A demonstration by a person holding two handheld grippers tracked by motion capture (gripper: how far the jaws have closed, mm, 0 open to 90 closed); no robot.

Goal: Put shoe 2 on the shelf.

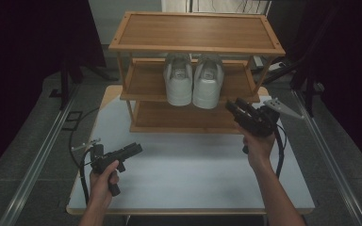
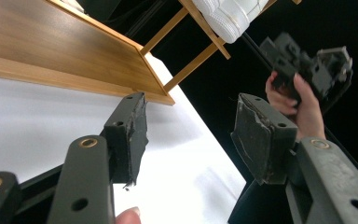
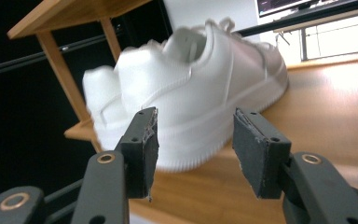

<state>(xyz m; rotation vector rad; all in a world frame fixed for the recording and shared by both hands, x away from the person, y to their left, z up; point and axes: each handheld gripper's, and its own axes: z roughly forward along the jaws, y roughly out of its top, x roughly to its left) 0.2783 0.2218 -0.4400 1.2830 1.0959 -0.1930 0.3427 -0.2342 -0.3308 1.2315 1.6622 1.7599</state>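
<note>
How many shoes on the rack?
2: left white shoe and right white shoe sit side by side on the middle shelf of the wooden rack. More may be hidden.

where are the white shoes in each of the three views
High view: the shoes stand side by side on the middle shelf of the rack, just left of the right gripper.
Left gripper view: top edge, a bit of one shoe on its shelf.
Right gripper view: centre, both shoes beyond the open jaws.
Shared landmark: the wooden rack.
</note>
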